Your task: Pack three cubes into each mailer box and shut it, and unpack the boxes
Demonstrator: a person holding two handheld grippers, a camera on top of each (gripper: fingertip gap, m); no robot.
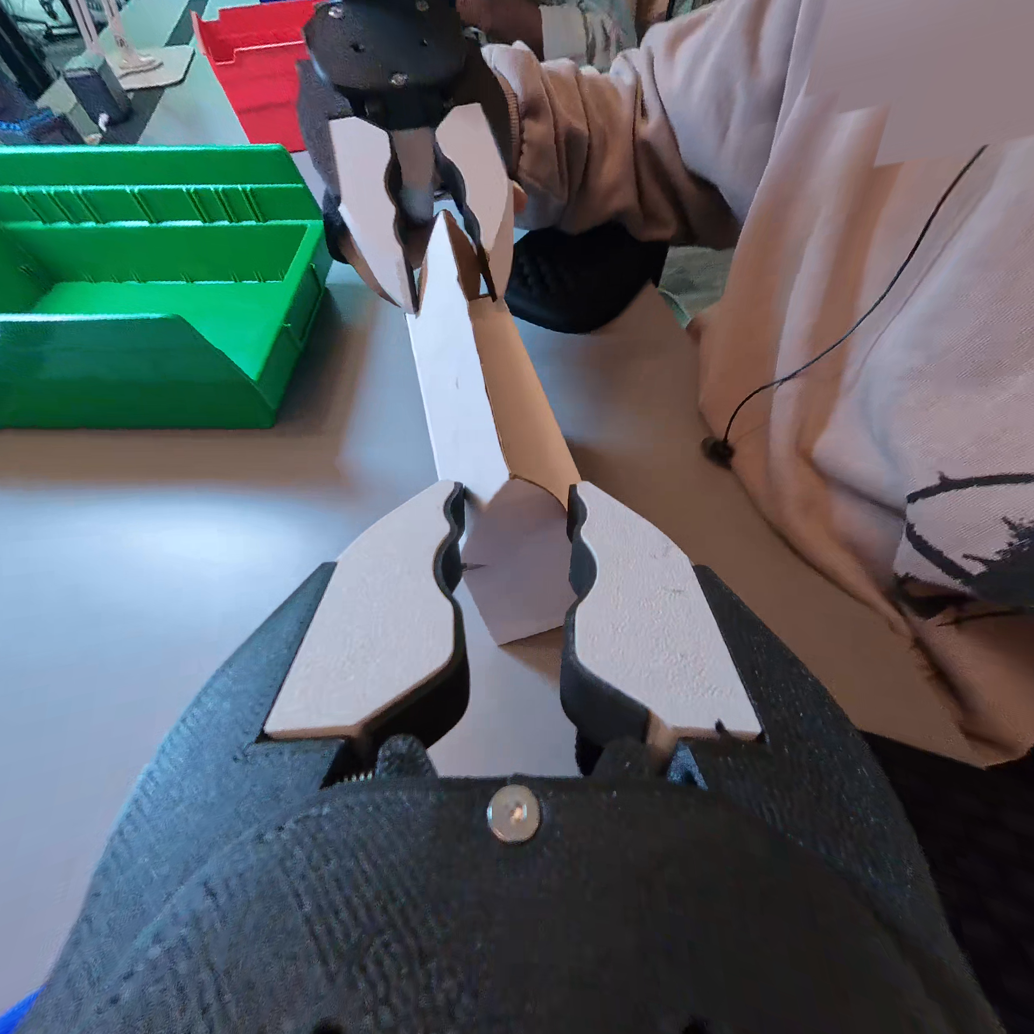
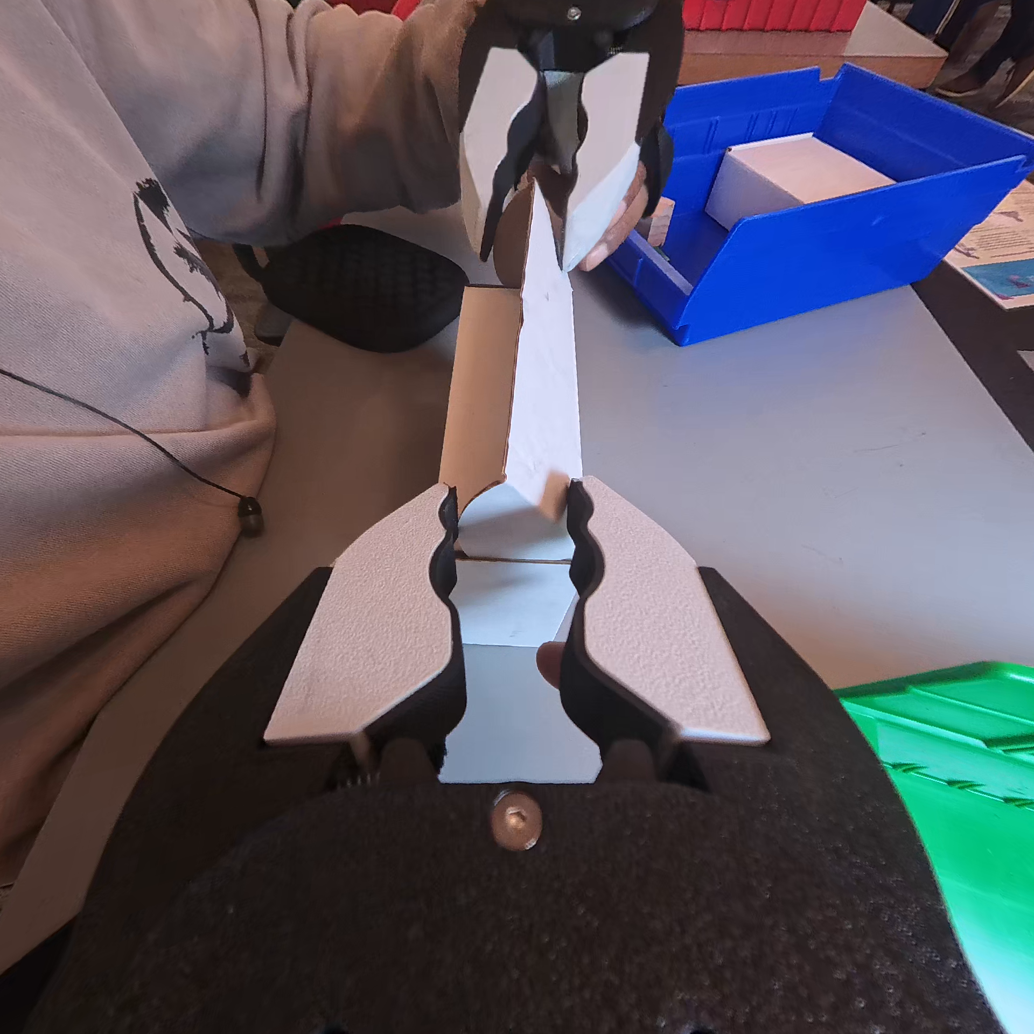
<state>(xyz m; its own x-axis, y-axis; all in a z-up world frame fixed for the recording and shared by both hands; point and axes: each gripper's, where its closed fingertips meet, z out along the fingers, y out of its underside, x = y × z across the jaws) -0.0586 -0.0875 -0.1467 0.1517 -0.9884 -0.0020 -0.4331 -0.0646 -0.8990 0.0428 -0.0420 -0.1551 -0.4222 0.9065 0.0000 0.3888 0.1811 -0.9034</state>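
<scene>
A white mailer box (image 1: 464, 391) with a brown inside stands open on the grey table, its long lid flap raised on edge; it also shows in the right wrist view (image 2: 545, 391). My left gripper (image 1: 516, 498) is closed on the near end of that flap, with the folded side ear between its fingers. My right gripper (image 1: 450, 302) grips the far end, facing mine. In the right wrist view my right gripper (image 2: 513, 492) holds its end and the left gripper (image 2: 523, 262) holds the other. No cubes show inside the box.
A green bin (image 1: 140, 313) stands beside the box and shows again in the right wrist view (image 2: 951, 783). A blue bin (image 2: 839, 235) holds a closed white box (image 2: 794, 179). A red bin (image 1: 252, 73) stands behind. A person's torso (image 1: 839, 335) and a black chair (image 1: 582, 280) border the table (image 2: 783, 447). There is about 12 centimetres between the tips of the two grippers.
</scene>
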